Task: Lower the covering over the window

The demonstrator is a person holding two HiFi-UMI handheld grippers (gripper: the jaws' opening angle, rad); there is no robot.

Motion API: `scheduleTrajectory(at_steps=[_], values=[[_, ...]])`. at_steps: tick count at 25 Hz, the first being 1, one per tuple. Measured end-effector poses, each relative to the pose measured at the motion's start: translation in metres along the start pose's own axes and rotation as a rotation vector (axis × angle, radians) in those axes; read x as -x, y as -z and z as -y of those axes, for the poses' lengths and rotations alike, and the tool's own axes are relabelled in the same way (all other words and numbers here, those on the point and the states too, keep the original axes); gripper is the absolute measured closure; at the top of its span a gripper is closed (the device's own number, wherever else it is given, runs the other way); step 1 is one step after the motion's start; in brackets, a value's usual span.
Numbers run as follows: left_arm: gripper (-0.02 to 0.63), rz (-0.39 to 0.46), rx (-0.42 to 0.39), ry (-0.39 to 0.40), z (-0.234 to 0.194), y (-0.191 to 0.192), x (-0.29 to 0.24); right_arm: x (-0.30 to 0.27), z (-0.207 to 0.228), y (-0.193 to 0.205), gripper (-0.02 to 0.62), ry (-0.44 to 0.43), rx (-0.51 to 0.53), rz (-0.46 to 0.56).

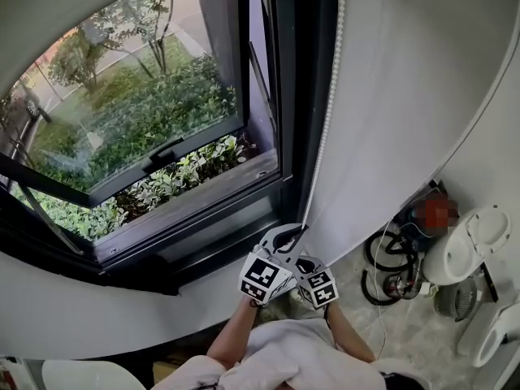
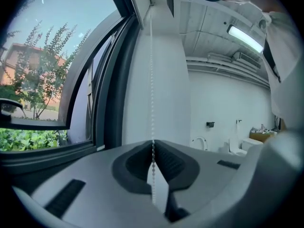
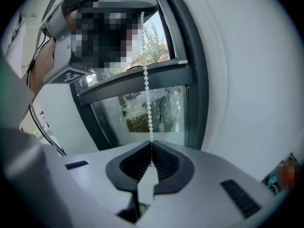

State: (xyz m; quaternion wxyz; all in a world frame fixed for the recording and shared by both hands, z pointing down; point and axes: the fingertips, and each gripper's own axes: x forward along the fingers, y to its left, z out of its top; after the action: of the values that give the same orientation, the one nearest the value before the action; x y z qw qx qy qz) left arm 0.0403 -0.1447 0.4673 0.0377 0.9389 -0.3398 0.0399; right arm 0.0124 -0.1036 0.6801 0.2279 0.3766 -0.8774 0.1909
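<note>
A white bead chain (image 1: pixel 324 120) hangs down the right side of the dark window frame (image 1: pixel 284 187). Both grippers hold it low, just under the sill. My left gripper (image 1: pixel 294 236) is shut on the chain (image 2: pixel 152 80), which runs straight up from between its closed jaws (image 2: pixel 153 148). Right beside it, my right gripper (image 1: pixel 302 257) is also shut on the chain (image 3: pixel 147 94), which enters its jaws (image 3: pixel 152 148). A white blind (image 1: pixel 49 10) covers only the top left of the glass. The window sash (image 1: pixel 154 162) is tilted open over green shrubs.
White wall (image 1: pixel 406 96) stands right of the chain. On the floor at right are coiled black cables (image 1: pixel 388 268), a white toilet (image 1: pixel 471 242) and a small round fan (image 1: pixel 455 299). The person's forearms and white sleeves fill the bottom centre.
</note>
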Motion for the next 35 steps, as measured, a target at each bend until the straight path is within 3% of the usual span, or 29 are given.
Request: scheduleTrajectory(at_steps=[8,12,17,23,29,35], values=[[0.584,-0.051,0.012,0.001,0.007,0.032,0.004,-0.001,0.000,0.024,0.588,0.023,0.029,-0.065],[0.584,-0.070,0.010,-0.002,0.008,0.046,0.008,0.016,0.002,0.006,0.524,0.039,0.032,-0.018],[0.584,-0.050,0.014,-0.009,0.010,0.046,0.012,0.063,0.017,-0.054,0.496,0.092,0.044,0.128],[0.584,-0.049,0.010,-0.003,0.012,0.046,0.012,0.132,0.024,-0.157,0.495,0.156,0.115,0.373],[0.584,-0.049,0.005,0.009,0.015,0.045,0.011,0.175,-0.004,-0.244,0.479,0.100,0.242,0.552],[0.584,-0.048,0.003,0.013,0.016,0.045,0.010,0.188,-0.021,-0.294,0.471,0.068,0.319,0.645]])
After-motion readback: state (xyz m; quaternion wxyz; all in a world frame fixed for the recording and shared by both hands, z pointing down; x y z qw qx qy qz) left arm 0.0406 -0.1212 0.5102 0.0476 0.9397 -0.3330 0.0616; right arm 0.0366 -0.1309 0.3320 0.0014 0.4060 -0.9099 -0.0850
